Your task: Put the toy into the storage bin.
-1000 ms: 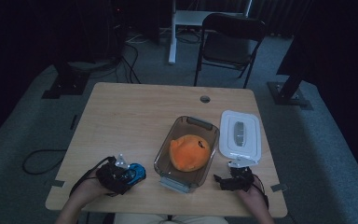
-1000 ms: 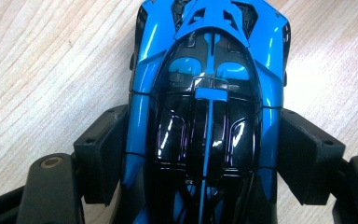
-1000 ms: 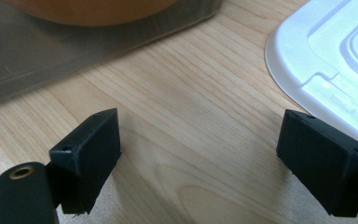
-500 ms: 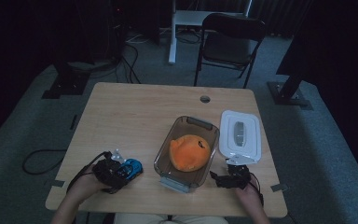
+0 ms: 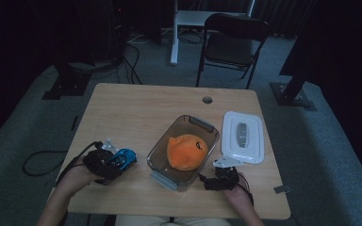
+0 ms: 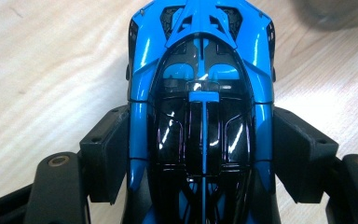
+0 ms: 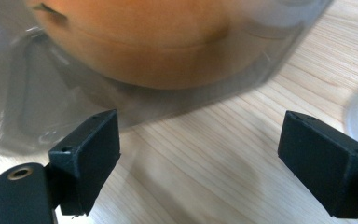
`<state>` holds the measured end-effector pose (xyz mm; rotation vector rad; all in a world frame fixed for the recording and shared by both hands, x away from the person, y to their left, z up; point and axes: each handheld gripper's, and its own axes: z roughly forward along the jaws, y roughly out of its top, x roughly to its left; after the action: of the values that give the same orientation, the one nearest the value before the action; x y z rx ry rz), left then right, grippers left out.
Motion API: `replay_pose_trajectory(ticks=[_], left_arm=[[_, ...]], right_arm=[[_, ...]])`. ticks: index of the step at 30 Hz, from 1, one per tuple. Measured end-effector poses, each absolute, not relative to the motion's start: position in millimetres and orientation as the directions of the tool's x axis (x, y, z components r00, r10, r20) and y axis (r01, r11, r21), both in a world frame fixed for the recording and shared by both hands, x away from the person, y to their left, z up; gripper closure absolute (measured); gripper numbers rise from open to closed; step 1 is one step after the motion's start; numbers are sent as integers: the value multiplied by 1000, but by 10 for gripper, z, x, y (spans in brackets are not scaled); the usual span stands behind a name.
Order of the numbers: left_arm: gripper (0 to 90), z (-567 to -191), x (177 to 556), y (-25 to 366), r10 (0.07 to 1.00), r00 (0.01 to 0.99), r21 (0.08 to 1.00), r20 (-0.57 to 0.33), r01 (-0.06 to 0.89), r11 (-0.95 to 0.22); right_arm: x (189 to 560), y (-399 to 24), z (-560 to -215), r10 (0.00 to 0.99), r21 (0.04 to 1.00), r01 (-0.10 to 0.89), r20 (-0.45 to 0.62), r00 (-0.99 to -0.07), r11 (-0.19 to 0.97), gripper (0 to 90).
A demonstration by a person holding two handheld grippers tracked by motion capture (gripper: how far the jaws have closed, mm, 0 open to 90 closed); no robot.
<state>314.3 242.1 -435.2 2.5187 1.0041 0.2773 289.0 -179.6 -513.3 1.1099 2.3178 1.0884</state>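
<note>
On the table: a clear box (image 5: pixel 162 149) sits near the middle of the wooden table (image 5: pixel 146 108), with its top open.
Inside the box: one soft orange toy (image 5: pixel 187 151) lies in it and takes up much of the room; seen from the right gripper view, it shows through the clear wall (image 7: pixel 158 42).
Lid: a white lid (image 5: pixel 242 137) lies flat on the table just to the right of the box, not on it.
Toy car: a shiny blue and black toy car (image 6: pixel 200 112) is at the left of the table, well apart from the box.
Left gripper: the left gripper (image 5: pixel 115 162) has the toy car between its two black pads (image 6: pixel 107 154), one on each side, pressing on the car's sides, so it is gripping the car.
Car and table: the car may be lifted a little off the wood, but I cannot tell for sure.
Right gripper: the right gripper (image 7: pixel 200 158) has its jaws spread wide with nothing between them, just bare table.
Where it is: it sits low, close by the near right corner of the box, between the box and the lid.
</note>
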Motion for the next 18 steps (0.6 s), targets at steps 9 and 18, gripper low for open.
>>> replay_pose_trajectory(ticks=[9, 18], left_arm=[[289, -3977, 3255, 2504, 711, 702, 488, 49, 604, -630], [289, -3639, 3348, 2491, 713, 696, 509, 87, 584, -632]], right_arm=[[2881, -1422, -5145, 747, 764, 497, 29, -664, 412, 108], [2894, -1302, -5167, 746, 753, 484, -14, -666, 446, 108]])
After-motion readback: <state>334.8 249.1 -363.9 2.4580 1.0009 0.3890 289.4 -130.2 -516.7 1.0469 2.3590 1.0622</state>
